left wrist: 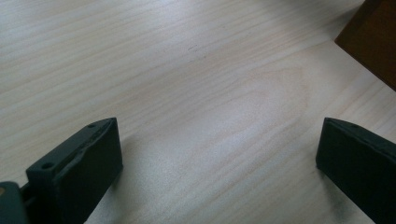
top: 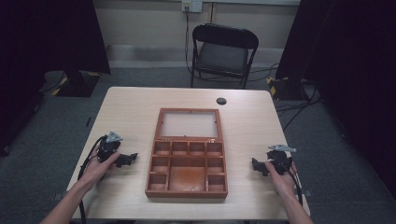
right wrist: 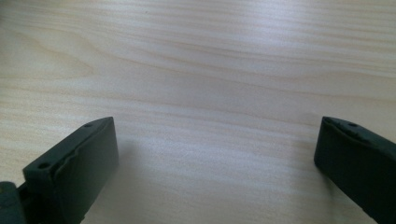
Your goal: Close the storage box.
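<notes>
**Tongs at rest either side of an open compartment box**

The left tongs [top: 127, 159] and the right tongs [top: 258, 166] lie low on the tabletop [top: 126, 112], each held in a hand, and both point inward toward the wooden box [top: 187, 190] that sits between them. Both pairs stand with jaws wide apart and nothing between them; the left gripper view shows bare wood grain with a dark corner of the box [left wrist: 373, 42] at its upper right, and the right gripper view shows bare wood alone. The box lies near the front edge, its divided tray toward the person and its hinged lid [top: 189, 124] folded back flat beyond it. The compartments look empty, though small contents would be hard to tell at this distance. Farther off, a round dark cable port [top: 221, 101] marks the rear of the tabletop, and a folding chair [top: 223, 52] stands behind.

Likely hazards: a one-sided push could slide the box or swing it askew; a grip on the thin lid frame could slip, letting the lid drop hard onto the tray; trailing cables may snag the edge.
</notes>
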### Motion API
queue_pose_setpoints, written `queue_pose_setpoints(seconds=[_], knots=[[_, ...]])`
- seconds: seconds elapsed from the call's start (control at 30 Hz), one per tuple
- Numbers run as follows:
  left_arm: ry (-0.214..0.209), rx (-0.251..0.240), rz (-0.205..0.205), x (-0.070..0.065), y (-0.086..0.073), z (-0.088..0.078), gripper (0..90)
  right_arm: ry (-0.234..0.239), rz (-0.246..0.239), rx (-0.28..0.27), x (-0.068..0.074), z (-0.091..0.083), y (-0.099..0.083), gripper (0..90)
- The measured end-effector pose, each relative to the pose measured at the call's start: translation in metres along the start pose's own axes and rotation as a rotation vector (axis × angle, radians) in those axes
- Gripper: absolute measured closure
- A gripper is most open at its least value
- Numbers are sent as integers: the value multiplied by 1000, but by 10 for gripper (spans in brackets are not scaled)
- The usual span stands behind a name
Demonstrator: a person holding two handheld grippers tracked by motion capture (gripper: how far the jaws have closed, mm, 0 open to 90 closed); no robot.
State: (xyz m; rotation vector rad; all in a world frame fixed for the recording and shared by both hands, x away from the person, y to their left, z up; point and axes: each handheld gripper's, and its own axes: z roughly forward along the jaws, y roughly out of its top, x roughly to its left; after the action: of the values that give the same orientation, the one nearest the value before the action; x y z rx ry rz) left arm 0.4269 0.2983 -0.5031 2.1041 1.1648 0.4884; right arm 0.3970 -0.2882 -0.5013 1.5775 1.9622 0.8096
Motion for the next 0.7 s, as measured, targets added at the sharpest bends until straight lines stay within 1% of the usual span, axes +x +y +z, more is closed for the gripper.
queue_pose_setpoints(seconds=[0.17,0.2,0.3,0.33,0.37,0.4,0.43,0.47,0.5,0.53,0.57,0.6,0.63,0.67,0.7], knots=[[-5,-6,-4,-1,1,2,0,-6,6,-1,1,0,0,0],[-6,1,11,-1,2,2,0,-10,13,0,1,0,0,0],[-5,0,10,-1,2,2,0,-15,11,2,2,-1,-1,0],[-6,1,10,-1,2,2,0,-5,6,5,2,-1,0,0],[-6,-2,3,-1,2,2,0,18,-8,16,4,-2,0,7],[-9,-1,9,-1,2,2,1,28,-15,14,4,-3,1,42],[-9,-1,9,-1,2,2,3,28,-15,14,4,-3,1,42],[-16,3,17,-3,3,2,5,25,-18,0,5,-5,2,174],[-16,3,17,-3,3,2,13,25,-18,0,5,-5,2,174],[-17,3,17,-3,4,2,13,35,-31,-2,5,-6,3,177],[-13,-3,15,-3,5,2,41,39,-32,-4,6,-7,4,133],[1,-3,8,-3,6,1,95,41,-41,-29,7,-11,9,165],[0,-7,-2,-4,7,1,125,28,-49,-40,7,-13,11,153],[2,-10,0,-5,7,1,158,31,-53,-42,8,-14,13,148],[-4,-5,1,-6,8,1,157,39,-47,-50,8,-14,14,154]])
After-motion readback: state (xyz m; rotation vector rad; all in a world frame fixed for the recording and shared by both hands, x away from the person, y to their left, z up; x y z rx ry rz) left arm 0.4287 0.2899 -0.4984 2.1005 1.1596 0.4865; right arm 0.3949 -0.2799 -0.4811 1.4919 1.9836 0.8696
